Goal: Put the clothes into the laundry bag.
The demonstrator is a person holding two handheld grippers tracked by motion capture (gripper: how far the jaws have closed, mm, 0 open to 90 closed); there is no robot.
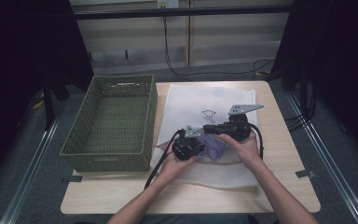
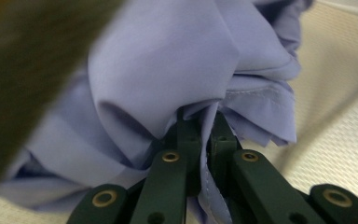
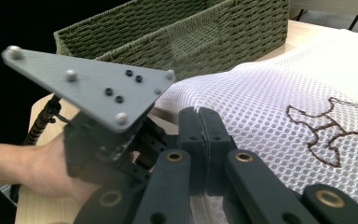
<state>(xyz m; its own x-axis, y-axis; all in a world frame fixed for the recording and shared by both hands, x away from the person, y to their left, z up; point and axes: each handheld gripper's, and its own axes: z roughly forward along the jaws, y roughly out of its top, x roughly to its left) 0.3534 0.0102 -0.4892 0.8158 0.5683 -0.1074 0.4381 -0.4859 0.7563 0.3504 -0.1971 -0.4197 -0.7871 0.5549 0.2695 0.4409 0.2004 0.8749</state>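
High view: both hands meet mid-surface over a white mesh bag [image 1: 200, 100], a bunched lilac cloth [image 1: 214, 145] between them. Left tool [image 1: 189, 145] sits just left of the cloth; in the left gripper view its jaws are pinched closed on a fold of it [image 2: 168, 70]. Right tool [image 1: 228, 129] is just above-right of the cloth; right gripper view shows its jaws pressed together on the mesh edge, it seems, though I can't confirm the grip. Green woven basket [image 1: 109, 123] stands empty, left of the bag, nearer the left hand. Likely step: cloth goes into the bag; bag mouth faces the person, cloth right at it.
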